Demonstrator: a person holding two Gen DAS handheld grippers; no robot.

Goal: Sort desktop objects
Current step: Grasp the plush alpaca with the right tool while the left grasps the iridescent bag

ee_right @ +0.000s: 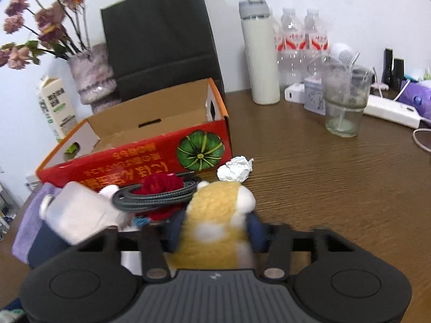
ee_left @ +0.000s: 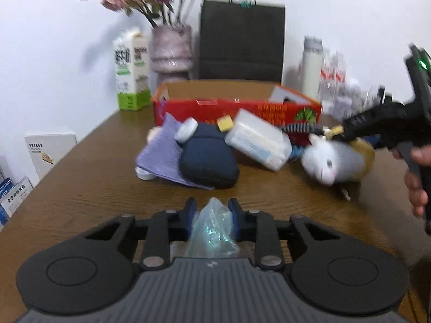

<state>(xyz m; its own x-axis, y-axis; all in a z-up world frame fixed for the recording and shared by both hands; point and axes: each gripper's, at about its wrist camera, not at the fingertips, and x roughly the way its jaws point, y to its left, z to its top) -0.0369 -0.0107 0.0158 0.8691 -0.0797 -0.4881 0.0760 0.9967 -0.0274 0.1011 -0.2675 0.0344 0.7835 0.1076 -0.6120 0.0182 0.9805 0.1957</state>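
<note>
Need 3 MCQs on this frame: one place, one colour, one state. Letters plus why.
1. Where is the crumpled white paper ball?
A) in the box B) on the table beside the red box C) in the glass

2. What colour is the paper bag behind the box?
A) black B) yellow C) pink

3. What is the right gripper doing?
A) open, empty B) shut on the plush toy C) holding the bottle

Key: 1 B, it lies on bare wood by the box's corner. 2 A, the bag is dark throughout. 3 B, the fingers press the toy's sides.
</note>
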